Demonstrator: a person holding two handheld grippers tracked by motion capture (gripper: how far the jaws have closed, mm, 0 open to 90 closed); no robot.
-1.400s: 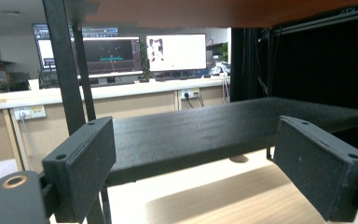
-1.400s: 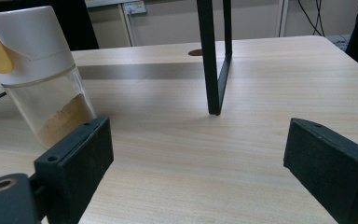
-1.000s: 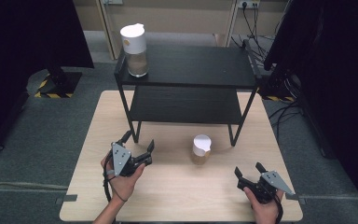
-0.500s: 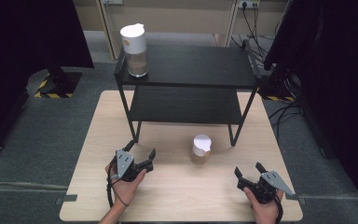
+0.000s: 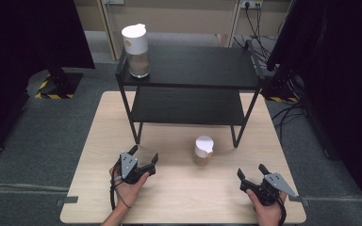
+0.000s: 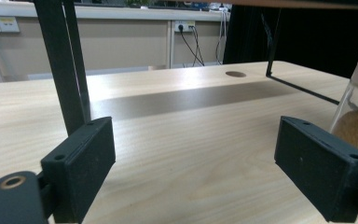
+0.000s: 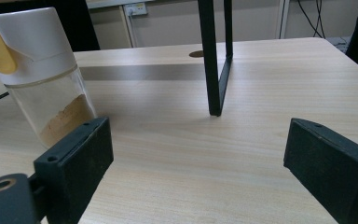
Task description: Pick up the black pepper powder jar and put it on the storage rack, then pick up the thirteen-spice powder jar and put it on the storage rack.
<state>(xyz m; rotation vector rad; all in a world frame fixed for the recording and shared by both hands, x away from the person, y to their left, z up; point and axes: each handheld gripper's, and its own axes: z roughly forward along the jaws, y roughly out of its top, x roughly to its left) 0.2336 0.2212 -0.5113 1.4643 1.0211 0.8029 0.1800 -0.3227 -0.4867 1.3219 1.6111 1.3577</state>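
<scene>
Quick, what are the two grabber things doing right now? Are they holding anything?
Left hand-held gripper: open, holding nothing.
Right hand-held gripper: open, holding nothing; the small jar stands apart on the table.

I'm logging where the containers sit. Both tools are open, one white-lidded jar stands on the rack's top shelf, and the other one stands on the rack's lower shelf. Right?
Not quite. The second jar stands on the wooden table in front of the rack, not on its lower shelf, as the high view shows. The rest holds: the left tool and right tool are open, and the other jar stands on the top shelf.
</scene>
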